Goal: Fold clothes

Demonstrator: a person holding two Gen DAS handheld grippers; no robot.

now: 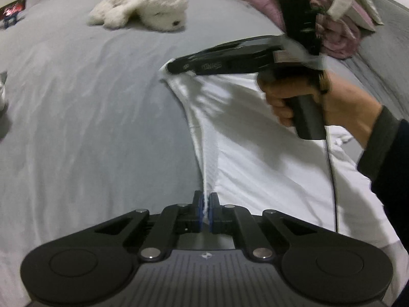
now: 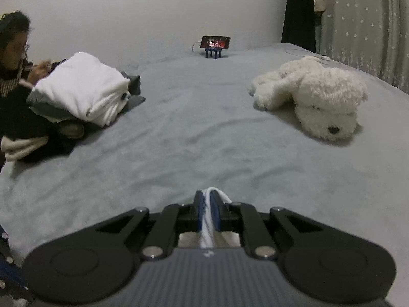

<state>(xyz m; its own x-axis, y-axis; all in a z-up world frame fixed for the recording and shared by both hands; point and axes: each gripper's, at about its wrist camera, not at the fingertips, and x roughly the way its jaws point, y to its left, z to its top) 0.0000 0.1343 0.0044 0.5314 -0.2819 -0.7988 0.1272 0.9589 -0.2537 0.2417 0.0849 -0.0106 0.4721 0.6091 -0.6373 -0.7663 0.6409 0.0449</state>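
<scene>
A grey bedspread (image 1: 76, 107) is seen filling both views, lightly wrinkled, and a pale wall (image 2: 127, 12) is seen behind it in the right wrist view, with a star-printed grey curtain (image 2: 363, 25) at two o'clock.

The white garment (image 1: 255, 153) is spread over the bed from the centre toward four o'clock in the left wrist view. Its near edge is drawn up into a taut ridge that runs down to six o'clock, where it is pinched between the blue pads of the left gripper (image 1: 205, 209), whose jaws are clenched on the cloth. The garment's far corner, at about one o'clock, is clamped by the right gripper (image 1: 173, 67), which is pointed toward nine o'clock and angled down at the bed. Its handle is gripped by the person's right hand (image 1: 294, 99), with a dark sleeve (image 1: 383, 148) reaching in from three o'clock. In the right wrist view a fold of white cloth is seen squeezed between that gripper's closed pads at six o'clock.

A white plush dog (image 2: 314, 102) is laid on the bed at two o'clock in the right wrist view, well apart from the garment. A stack of folded clothes (image 2: 76, 89) is set at nine o'clock, with a seated person (image 2: 12, 64) behind it. A heap of pink and green clothing (image 1: 332, 12) is piled at one o'clock in the left wrist view. A phone on a blue stand (image 2: 215, 44) is propped at twelve o'clock near the wall.
</scene>
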